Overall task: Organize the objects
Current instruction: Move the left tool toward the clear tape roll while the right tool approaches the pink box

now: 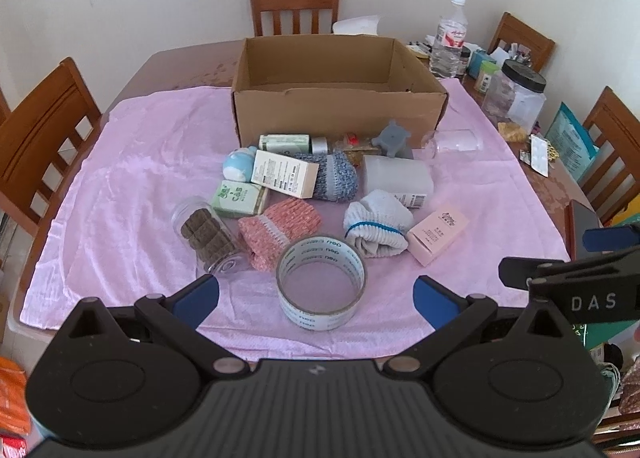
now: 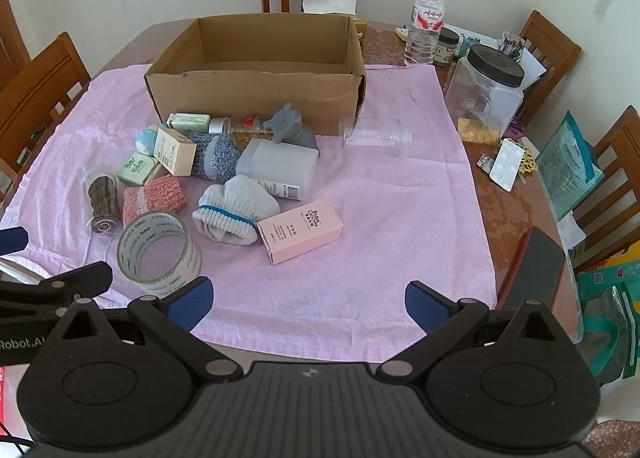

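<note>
An open, empty cardboard box stands at the back of a pink cloth. In front of it lies a pile: a clear tape roll, a pink box, white socks, a pink knit sock, a jar of brown pieces, a grey-blue sock, a white bottle and small boxes. My left gripper is open, just short of the tape roll. My right gripper is open over bare cloth.
A clear jar lies on its side right of the pile. A water bottle, a black-lidded plastic jar, a pill pack and a phone sit along the right table edge. Wooden chairs surround the table.
</note>
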Demonstrator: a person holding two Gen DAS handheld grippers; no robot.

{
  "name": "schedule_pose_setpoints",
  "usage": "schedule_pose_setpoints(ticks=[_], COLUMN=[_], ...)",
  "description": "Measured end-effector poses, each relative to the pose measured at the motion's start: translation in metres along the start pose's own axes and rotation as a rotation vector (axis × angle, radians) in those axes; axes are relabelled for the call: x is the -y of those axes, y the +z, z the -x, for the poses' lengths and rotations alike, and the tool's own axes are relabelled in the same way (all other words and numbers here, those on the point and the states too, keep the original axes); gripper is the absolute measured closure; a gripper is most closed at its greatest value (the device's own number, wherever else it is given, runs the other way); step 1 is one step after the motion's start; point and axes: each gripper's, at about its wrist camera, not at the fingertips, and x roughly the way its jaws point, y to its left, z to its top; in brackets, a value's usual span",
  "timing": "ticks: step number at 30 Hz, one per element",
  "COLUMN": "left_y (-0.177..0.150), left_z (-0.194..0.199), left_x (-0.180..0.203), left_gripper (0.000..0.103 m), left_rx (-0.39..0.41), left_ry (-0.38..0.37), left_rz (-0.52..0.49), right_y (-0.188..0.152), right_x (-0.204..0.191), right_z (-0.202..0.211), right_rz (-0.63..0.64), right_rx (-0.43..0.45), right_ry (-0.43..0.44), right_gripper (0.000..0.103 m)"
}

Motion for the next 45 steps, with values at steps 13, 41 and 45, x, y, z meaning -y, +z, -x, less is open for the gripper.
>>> schedule_pose_setpoints(ticks=[13, 41, 45], left_y=[0.001, -0.025, -0.030], left_z=[-0.020, -0.077, -0.086], left_x=[-0.019, -0.027, -0.021], left_gripper=[0.000, 0.000, 0.000], left_rx=[0.021, 0.014, -0.001], left_ry=[-0.090, -0.087, -0.068], left_rz=[-0.071, -0.089, -0.055], right_y=[0.005, -0.016, -0.020], right_x=[-0.015, -0.013, -0.004], right_z=[-0.009, -0.091, -0.111], right_rz=[0.018, 0.236, 0.290], right_rx=[0.034, 0.075, 0.058], right_ry=[-0.027, 0.048, 0.094], right_gripper=[0.000, 0.000, 0.000])
